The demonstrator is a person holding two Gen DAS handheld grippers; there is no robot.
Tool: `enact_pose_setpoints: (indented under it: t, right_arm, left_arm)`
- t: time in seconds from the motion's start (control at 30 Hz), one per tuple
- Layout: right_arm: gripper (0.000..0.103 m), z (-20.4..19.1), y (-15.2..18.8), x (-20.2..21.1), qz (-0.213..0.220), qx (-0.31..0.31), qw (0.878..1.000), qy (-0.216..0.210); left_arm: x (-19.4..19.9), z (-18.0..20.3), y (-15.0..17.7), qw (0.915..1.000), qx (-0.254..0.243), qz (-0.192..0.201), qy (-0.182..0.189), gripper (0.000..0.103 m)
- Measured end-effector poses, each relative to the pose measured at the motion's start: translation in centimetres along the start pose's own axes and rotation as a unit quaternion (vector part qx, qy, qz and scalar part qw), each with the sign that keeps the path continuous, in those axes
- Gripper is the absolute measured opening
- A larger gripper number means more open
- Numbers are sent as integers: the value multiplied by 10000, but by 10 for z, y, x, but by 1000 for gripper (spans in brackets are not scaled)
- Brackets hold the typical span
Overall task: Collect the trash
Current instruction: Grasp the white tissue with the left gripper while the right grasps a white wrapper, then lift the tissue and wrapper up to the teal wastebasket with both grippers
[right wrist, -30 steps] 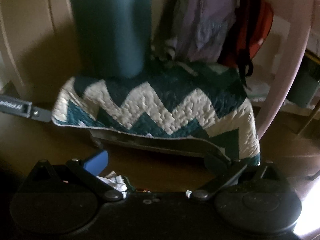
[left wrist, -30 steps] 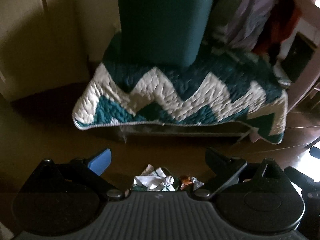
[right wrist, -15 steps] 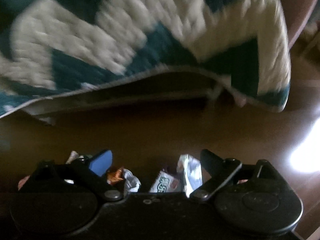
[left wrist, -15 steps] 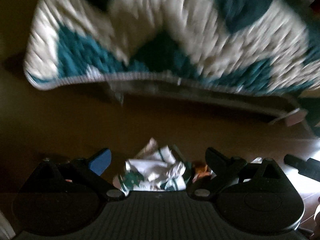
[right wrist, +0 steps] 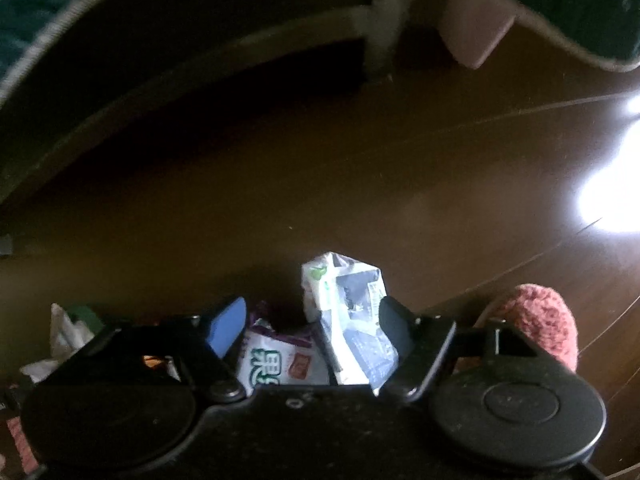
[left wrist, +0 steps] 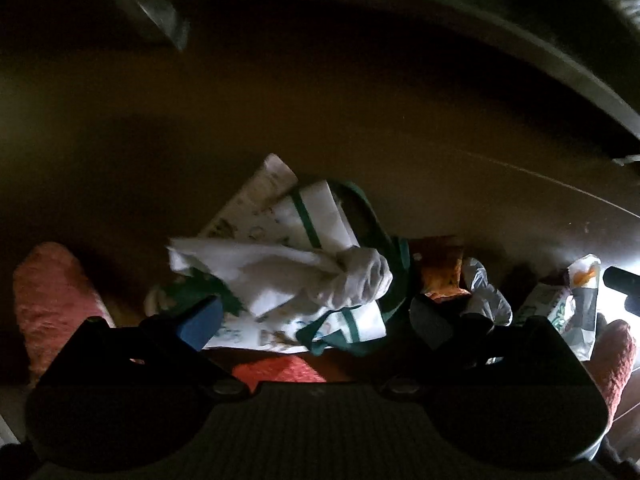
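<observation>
Left gripper point(left wrist: 312, 316) jaws spread, straddling crumpled white-green paper trash point(left wrist: 304, 272), lower centre of frame, pads not pressing. Orange wrapper point(left wrist: 440, 276) just right. Right gripper point(right wrist: 312, 330) jaws closing around white snack wrapper point(right wrist: 348, 320), lower centre, on brown floor point(right wrist: 320, 168).

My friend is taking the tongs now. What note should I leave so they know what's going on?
Left tongs: open, over the white-and-green crumpled wrapper on the brown floor.
Right tongs: closing around the silvery white packet; pads not clearly pressing yet.
An orange wrapper lies beside the big one.
Done: nothing lifted yet.
Left: grab each piece and collect it all.
</observation>
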State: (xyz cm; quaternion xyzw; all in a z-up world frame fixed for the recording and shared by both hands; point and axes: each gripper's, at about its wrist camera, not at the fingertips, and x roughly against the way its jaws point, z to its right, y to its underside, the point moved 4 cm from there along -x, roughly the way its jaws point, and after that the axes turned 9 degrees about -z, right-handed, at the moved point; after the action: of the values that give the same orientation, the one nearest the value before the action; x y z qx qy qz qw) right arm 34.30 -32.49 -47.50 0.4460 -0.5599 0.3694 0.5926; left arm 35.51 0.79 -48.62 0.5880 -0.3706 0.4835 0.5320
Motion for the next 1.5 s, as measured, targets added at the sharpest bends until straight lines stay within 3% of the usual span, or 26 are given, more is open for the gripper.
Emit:
enact_pose_setpoints:
  t: [0.3, 0.4, 0.6, 0.67, 0.83, 1.1, 1.5]
  right_arm:
    - [53, 3, -9, -38, -254, -245, 9994, -50]
    - [39, 4, -8, -48, -329, -242, 9992, -48]
    - [10, 11, -11, -55, -280, -368, 9989, -77]
    - [4, 16, -10, -52, -224, -479, 9986, -70]
    - [1, 20, -5, -36, -195, -535, 9984, -18]
    - [1, 13, 14, 26, 121, -301, 9994, 82]
    - [1, -13, 68, 178, 1162, 75, 9909, -673]
  left_arm:
    - [-35, 4, -20, 9994, 215, -264, 18, 101]
    - [-43, 3, -20, 9992, 223, -319, -10, 100]
    - [-49, 4, -19, 9990, 188, -402, 74, 68]
    - [-48, 7, -18, 9989, 147, -427, 96, 47]
    - [-37, 14, -14, 9988, 103, -458, 127, 34]
    - [13, 6, 5, 9996, 156, -223, 78, 32]
    - [143, -10, 61, 9974, 62, 592, 414, 32]
